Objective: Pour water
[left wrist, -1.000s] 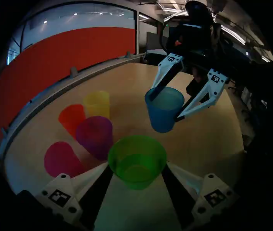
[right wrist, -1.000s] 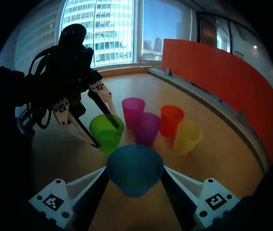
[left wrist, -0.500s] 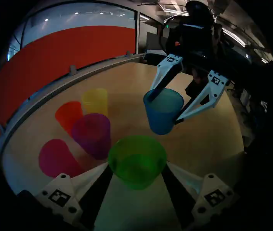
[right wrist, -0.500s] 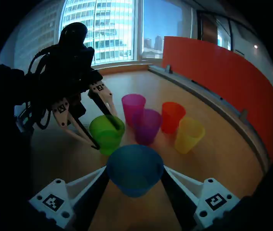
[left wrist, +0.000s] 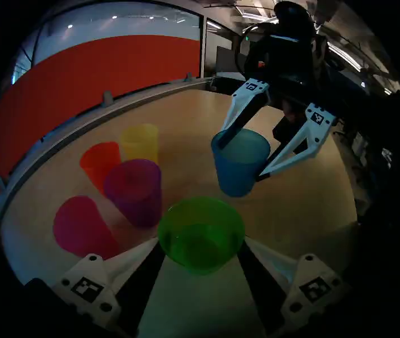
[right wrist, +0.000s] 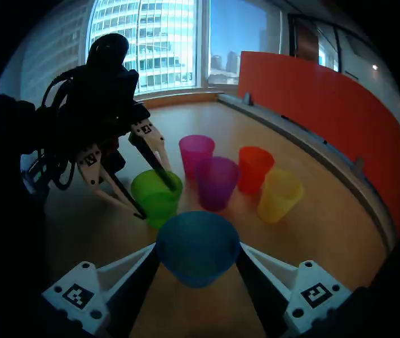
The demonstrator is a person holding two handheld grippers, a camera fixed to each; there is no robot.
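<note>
left tongs [left wrist: 201, 248] shifted, purple cup [left wrist: 133, 190] drifted left

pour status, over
Left gripper shut on green cup, right gripper shut on blue cup. Both upright, apart. Purple cup, pink cup, orange cup, yellow cup aside.

Left tongs [left wrist: 201, 249] clamp green cup [left wrist: 201, 222]; right tongs [left wrist: 240, 156] clamp blue cup [left wrist: 235, 172].

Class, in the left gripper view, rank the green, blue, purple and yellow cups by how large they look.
Largest: green cup, though it is nearest the camera.
Next: blue cup and purple cup, too alike to rank.
Smallest: yellow cup, set farther back.
</note>
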